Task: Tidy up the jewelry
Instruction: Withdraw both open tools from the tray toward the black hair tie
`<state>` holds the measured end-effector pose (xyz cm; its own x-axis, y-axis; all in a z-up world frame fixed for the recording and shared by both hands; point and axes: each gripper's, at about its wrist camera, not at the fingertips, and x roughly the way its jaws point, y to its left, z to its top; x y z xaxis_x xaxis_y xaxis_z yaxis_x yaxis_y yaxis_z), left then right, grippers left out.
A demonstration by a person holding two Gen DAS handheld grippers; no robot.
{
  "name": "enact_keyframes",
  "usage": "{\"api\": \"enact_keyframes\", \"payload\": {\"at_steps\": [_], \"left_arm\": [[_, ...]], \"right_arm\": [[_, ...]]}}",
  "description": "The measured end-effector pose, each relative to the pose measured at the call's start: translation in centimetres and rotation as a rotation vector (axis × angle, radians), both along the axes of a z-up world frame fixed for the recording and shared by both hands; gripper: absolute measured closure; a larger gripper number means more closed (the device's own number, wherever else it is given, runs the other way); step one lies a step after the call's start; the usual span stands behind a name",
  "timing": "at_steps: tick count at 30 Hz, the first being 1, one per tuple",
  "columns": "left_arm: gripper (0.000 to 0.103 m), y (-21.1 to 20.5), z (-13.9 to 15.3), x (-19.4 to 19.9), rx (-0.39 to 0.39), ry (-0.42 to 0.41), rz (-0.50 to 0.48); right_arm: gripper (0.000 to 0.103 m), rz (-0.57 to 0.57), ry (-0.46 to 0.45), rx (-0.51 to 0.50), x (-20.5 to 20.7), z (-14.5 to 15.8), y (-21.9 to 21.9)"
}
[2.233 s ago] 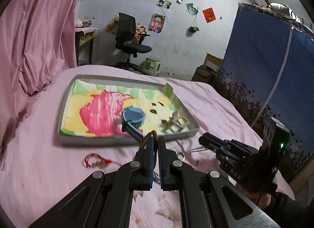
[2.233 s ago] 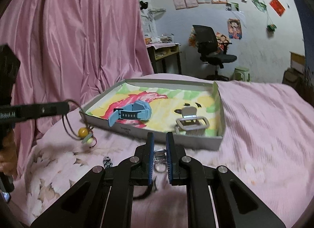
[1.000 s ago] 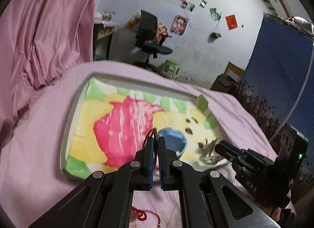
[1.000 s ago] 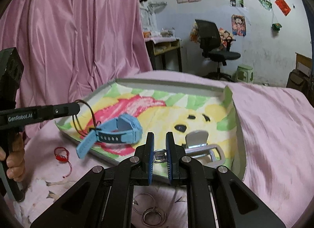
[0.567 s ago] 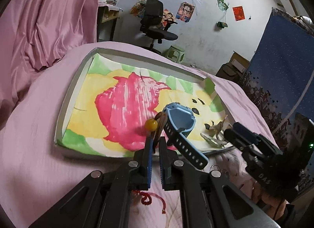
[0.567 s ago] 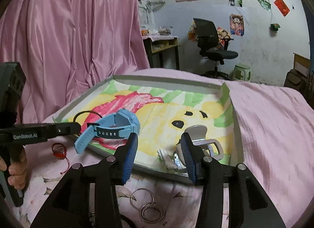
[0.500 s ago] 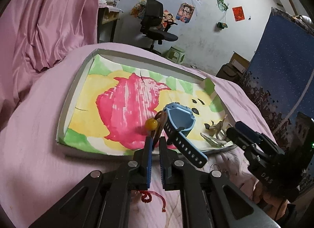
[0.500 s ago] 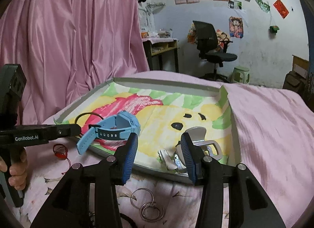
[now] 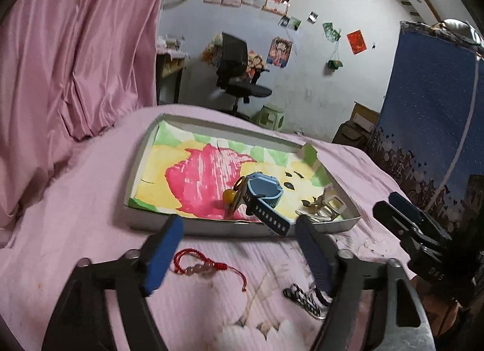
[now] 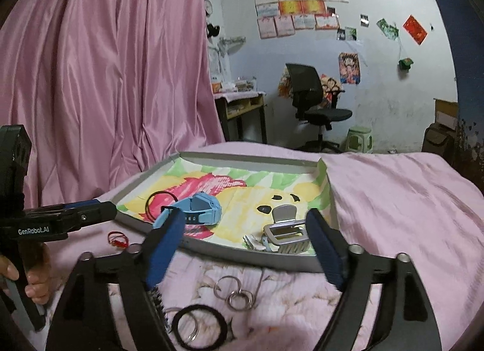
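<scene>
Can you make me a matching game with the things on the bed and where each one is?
Things:
1. blue watch
2. red string bracelet
3. silver rings
4. silver hair clip

Places:
A. on the pink bedsheet in front of the tray, seen between the right gripper's fingers
B. in the tray's right near corner
C. in the tray, its strap hanging over the near edge
D. on the pink bedsheet in front of the tray, near the left gripper's fingers

Pairs: 1-C, 2-D, 3-A, 4-B
</scene>
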<state>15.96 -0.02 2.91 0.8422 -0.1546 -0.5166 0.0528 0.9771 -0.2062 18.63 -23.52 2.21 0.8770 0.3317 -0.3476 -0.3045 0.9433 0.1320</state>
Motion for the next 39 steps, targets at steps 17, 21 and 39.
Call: {"api": "enact_keyframes", "payload": {"at_steps": [17, 21, 39], "left_arm": [[0.000, -2.1, -0.1, -5.8, 0.096, -0.109, -0.021], [0.000, -2.4, -0.6, -6.0, 0.100, -0.090, -0.042], [0.026, -3.2, -3.4, -2.4, 0.009, 0.160, -0.230]], "right_arm": [[0.001, -0.004, -0.016, -0.031, -4.4, -0.1, -2.1], [0.001, 0.007, 0.040, -0.071, -4.3, -0.6, -2.4], [0.052, 0.128, 0.220, -0.134, -2.0, -2.8, -0.9]]}}
